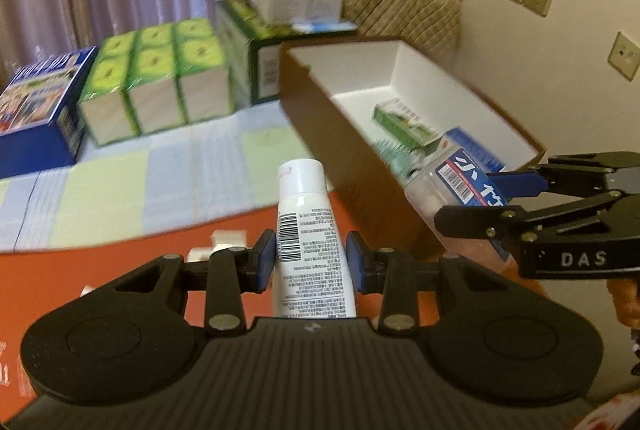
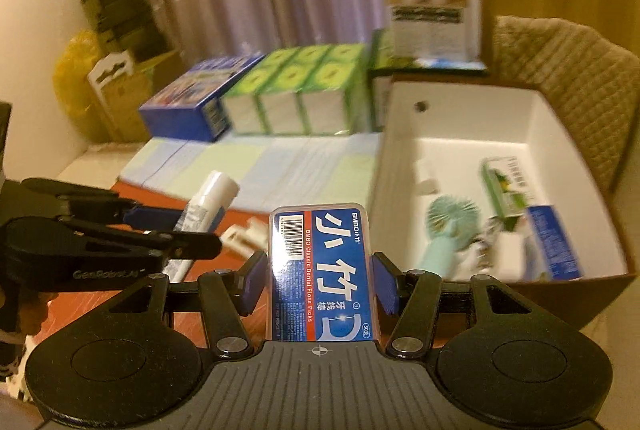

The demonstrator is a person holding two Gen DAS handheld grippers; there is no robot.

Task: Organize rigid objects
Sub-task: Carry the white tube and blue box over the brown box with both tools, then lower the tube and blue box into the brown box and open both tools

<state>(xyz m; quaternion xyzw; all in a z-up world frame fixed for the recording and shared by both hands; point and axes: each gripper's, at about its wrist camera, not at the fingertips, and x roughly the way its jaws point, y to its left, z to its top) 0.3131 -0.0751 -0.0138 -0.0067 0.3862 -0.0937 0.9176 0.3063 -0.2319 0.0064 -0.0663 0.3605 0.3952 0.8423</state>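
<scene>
A smooth white plastic tube (image 1: 310, 238), cap forward and printed with a barcode and fine text, is sitting pinched in the left gripper (image 1: 311, 262) above the orange tabletop (image 1: 120, 250). The right gripper (image 2: 320, 280) is clamping a clear rectangular floss pick case (image 2: 322, 270) whose blue label is reading "BMBO Classic Dental Floss Picks", just beside the brown, white-lined cardboard box (image 2: 460, 118) holding a mint handheld fan (image 2: 444, 230) and small cartons.

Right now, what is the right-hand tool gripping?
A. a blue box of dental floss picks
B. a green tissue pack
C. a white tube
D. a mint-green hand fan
A: the right gripper has its jaws closed on the blue floss pick box; the left gripper holds the white tube.
</scene>
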